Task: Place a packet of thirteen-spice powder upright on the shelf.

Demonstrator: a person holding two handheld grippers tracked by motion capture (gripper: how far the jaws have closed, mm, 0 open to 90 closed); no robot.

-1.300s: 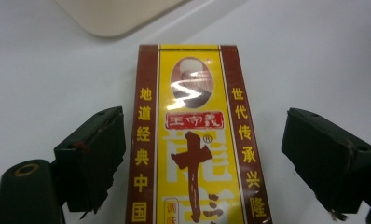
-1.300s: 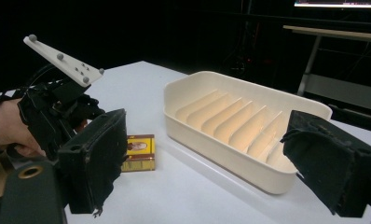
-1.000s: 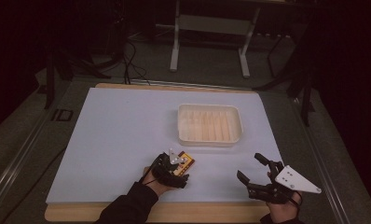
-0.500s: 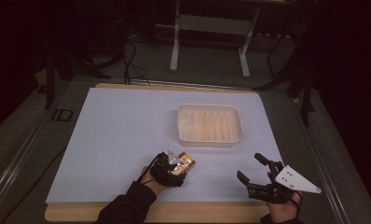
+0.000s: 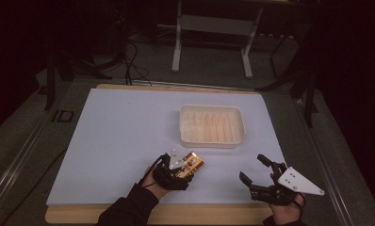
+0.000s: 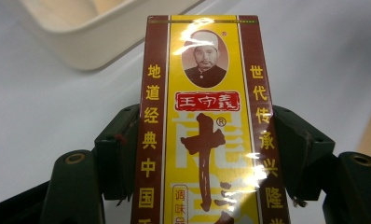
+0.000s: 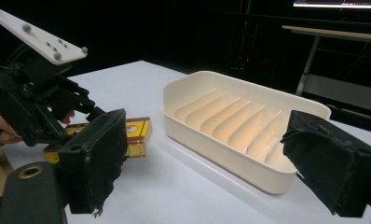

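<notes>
A narrow yellow and brown seasoning box [image 6: 203, 116] with red characters sits lengthwise between the jaws of my left gripper [image 6: 202, 156], whose pads press on its two long sides. In the high view that gripper [image 5: 184, 167] and the box [image 5: 193, 163] are near the table's front edge, left of centre. I cannot tell whether the box rests on the sheet or hangs just above it. My right gripper [image 5: 254, 170] stands wide open at the front right with nothing between its pads. From the right gripper view [image 7: 215, 161] the box [image 7: 138, 135] lies to the left.
A cream tray [image 5: 213, 140] with ribbed dividers stands beyond both grippers, right of centre; its wall [image 7: 211, 140] is close ahead of the right gripper. A pale sheet [image 5: 110, 141] covers the wooden table. Metal stand legs [image 5: 176, 56] rise behind the table.
</notes>
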